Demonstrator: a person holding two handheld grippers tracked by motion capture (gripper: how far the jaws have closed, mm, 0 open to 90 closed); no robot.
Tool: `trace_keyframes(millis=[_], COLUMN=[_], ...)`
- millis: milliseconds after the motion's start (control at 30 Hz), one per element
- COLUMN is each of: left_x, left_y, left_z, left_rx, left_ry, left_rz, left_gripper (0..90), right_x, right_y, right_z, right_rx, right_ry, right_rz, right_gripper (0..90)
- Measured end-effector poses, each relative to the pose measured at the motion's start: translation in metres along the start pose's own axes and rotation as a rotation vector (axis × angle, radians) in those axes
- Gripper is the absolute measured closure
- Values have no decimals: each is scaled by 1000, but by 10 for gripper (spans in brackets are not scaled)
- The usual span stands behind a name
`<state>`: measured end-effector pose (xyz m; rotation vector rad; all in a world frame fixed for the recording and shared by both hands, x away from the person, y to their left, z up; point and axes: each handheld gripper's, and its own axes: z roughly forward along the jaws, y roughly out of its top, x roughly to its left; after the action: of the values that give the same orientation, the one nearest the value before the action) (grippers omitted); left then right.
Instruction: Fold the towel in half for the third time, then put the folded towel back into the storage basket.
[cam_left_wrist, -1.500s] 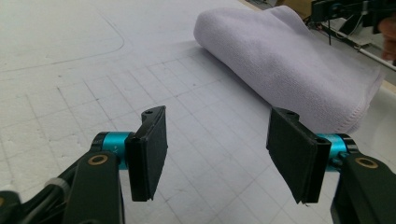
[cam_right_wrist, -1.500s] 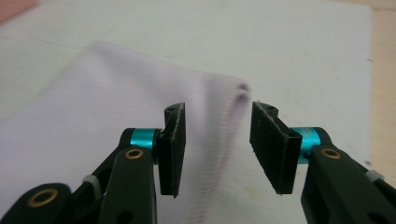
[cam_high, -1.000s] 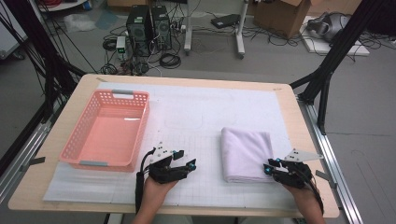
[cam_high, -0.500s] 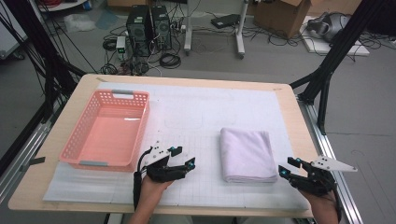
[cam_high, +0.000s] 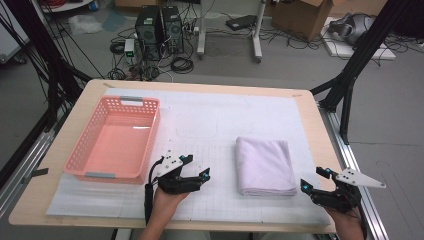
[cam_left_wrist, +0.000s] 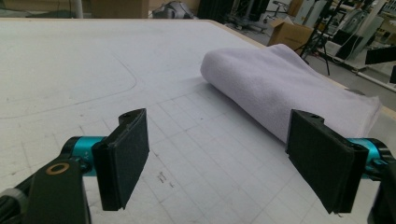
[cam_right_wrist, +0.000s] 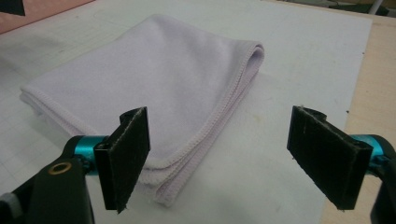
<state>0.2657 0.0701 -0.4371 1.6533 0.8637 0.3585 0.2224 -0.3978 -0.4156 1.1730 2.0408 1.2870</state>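
Both grippers have just been opening and now stand spread with nothing between the pads: the left gripper (cam_high: 196, 176) near the desk's front edge, the right gripper (cam_high: 315, 181) at its front right corner. The folded towel (cam_high: 263, 165) lies between them, toward the right edge. Grasping only its top layer could unfold it, I think, before it reaches the basket (cam_high: 114, 142) at the left.

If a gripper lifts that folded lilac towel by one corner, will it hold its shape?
Probably not. The folded towel looks like soft cloth with loose stacked edges, so it would likely droop and unfold. It seems light. Lying flat on the white mat, it should slide or bunch if pushed, not roll.
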Motion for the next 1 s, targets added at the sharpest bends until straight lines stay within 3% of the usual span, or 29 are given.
trace_keyframes(millis=[433,633,1000], left_x=[2,3,2], left_y=[-1,-2,-2], left_z=[-2,2,9], left_rx=[-1,-1,18], left_ry=[-10,-21,-30], left_rz=[-18,-41,-37], left_gripper=[253,252,242], right_x=[1,0,-3], right_y=[-1,-2,-4], right_z=[5,5,4], right_rx=[25,29,45], right_ry=[14,12,0], right_rz=[-20,-5,-14], right_gripper=[193,193,194])
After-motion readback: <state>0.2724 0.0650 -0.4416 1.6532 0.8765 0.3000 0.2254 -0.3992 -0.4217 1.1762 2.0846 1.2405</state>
